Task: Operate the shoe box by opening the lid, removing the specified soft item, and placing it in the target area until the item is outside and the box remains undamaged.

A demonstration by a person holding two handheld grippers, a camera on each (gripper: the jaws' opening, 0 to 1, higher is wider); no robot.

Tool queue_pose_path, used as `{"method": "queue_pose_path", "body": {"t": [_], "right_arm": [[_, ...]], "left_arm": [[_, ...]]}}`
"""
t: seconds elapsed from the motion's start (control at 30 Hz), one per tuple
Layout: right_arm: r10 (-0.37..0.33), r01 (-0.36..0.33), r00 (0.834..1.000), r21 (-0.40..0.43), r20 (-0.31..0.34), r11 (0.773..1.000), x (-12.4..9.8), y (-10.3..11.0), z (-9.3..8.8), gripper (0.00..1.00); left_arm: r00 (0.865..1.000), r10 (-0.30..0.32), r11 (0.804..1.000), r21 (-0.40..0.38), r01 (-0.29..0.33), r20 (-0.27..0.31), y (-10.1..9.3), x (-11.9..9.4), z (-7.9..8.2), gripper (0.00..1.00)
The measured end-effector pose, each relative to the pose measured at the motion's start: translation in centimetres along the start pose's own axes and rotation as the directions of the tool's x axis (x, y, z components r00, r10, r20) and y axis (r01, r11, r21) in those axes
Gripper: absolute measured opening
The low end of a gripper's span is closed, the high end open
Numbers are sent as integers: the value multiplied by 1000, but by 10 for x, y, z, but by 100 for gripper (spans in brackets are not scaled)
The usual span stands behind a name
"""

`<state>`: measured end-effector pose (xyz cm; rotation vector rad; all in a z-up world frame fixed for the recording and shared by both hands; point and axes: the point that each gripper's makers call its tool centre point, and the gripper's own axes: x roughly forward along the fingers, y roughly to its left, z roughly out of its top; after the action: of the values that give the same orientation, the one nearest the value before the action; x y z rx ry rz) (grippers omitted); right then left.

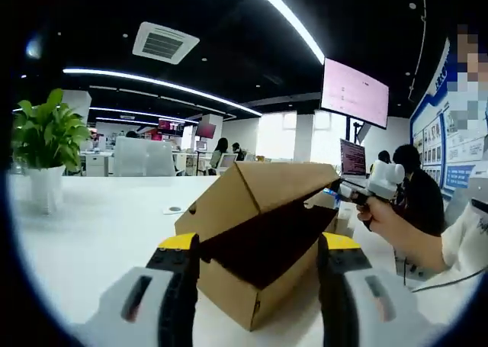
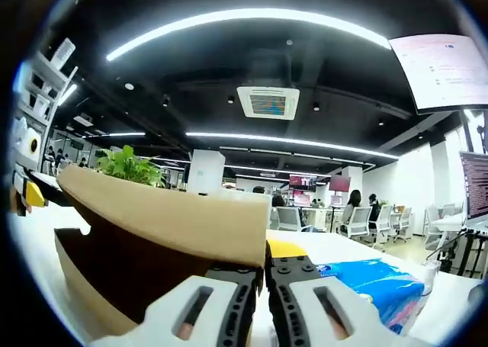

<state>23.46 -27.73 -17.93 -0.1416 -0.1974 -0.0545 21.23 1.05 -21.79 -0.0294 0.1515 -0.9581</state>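
Now, shoe box (image 1: 255, 244) on white table (image 1: 99, 232), lid (image 2: 175, 213) half up, right gripper (image 2: 264, 274) clamped on lid edge, left gripper (image 1: 258, 248) jaws spread wide w/ nothing between, blue pkg (image 2: 377, 286) beside box.

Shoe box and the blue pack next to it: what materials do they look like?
Shoe box: looks like plain brown cardboard, matte, unprinted outside; folded flaps with crisp edges, dark interior. The lid, pinched in the right gripper, bends slightly, so probably thin board. Blue pack: likely soft plastic film, glossy, judging by wrinkles and highlights; its contents cannot be made out.
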Motion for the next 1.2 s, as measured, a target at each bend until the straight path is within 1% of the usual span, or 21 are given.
{"method": "queue_pose_path", "body": {"t": [0.03, 0.13, 0.2, 0.23, 0.33, 0.4, 0.43, 0.57, 0.63, 0.67, 0.73, 0.77, 0.8, 0.87, 0.9, 0.93, 1.0, 1.1, 1.13, 1.17, 1.2], "right_arm": [[0, 0, 1000, 2, 3, 1000, 0, 0, 0, 0], [-1, 1, 1000, 1, 2, 1000, -1, 0, 1, 0], [-2, 2, 1000, -6, 0, 1000, -1, 0, 1, 0], [-2, 2, 1000, -6, 1, 1000, -2, 1, 1, 0], [-1, 1, 1000, -7, 5, 1000, -4, 1, 0, 0], [0, 0, 1000, -17, 7, 1000, -5, 2, 0, 0], [1, -1, 1000, -27, 6, 1000, -6, 2, 0, 0], [8, -8, 1000, -51, 3, 999, -8, 3, -1, 0], [12, -12, 1000, -59, -5, 998, -9, 3, -2, 0], [14, -15, 1000, -60, -10, 998, -10, 4, -3, 0], [21, -22, 1000, -65, -24, 998, -11, 4, -6, 0], [26, -28, 999, -62, -33, 998, -12, 5, -7, 1], [36, -40, 998, -69, -56, 997, -13, 5, -9, 1], [38, -41, 998, -57, -59, 998, -14, 4, -8, 1], [46, -48, 997, -42, -61, 998, -14, 4, -7, 1], [59, -62, 995, -36, -77, 997, -13, 4, -8, 1], [66, -71, 994, -49, -87, 996, -14, 4, -9, 1], [85, -88, 992, -35, -92, 995, -14, 5, -10, 2], [101, -103, 991, -22, -93, 994, -15, 6, -11, 3], [121, -125, 988, -33, -100, 992, -15, 7, -12, 4], [145, -148, 983, -20, -112, 989, -15, 8, -13, 5]], "left_arm": [[1000, -2, 1000, 4, 2, 23, -2, 0, 3, 68], [999, -9, 1000, -30, 10, 48, -6, -4, 12, 71], [998, 3, 999, -41, -1, 58, -5, -6, 16, 71], [999, 5, 999, -52, -3, 46, -5, -6, 17, 69], [999, 9, 998, -61, -7, 45, -4, -8, 19, 65], [1000, 9, 999, -52, -8, 22, -6, -7, 16, 65], [999, 14, 999, -42, -13, 30, -7, -7, 16, 65], [999, 9, 999, -51, -7, 38, -9, -6, 19, 64], [999, 15, 999, -32, -14, 41, -10, -4, 21, 62], [1000, 8, 1000, -14, -8, 26, -13, -2, 19, 61], [999, 23, 999, 21, -24, 25, -15, 0, 19, 59], [1000, 13, 1000, 28, -13, 9, -18, 2, 17, 60], [1000, 20, 999, 37, -20, -5, -17, 2, 15, 61], [1000, 28, 999, 45, -28, -5, -17, 2, 15, 61], [1000, 26, 999, 45, -26, -6, -18, 2, 15, 62], [1000, 24, 999, 33, -24, -5, -18, 2, 16, 62], [1000, 22, 1000, 15, -22, 3, -18, 2, 18, 63], [1000, 29, 999, 23, -29, 0, -20, 3, 18, 64], [999, 32, 999, 31, -32, -7, -20, 3, 17, 64], [999, 32, 999, 32, -31, -11, -20, 3, 16, 65], [999, 33, 999, 31, -33, -9, -19, 3, 17, 64]]}}
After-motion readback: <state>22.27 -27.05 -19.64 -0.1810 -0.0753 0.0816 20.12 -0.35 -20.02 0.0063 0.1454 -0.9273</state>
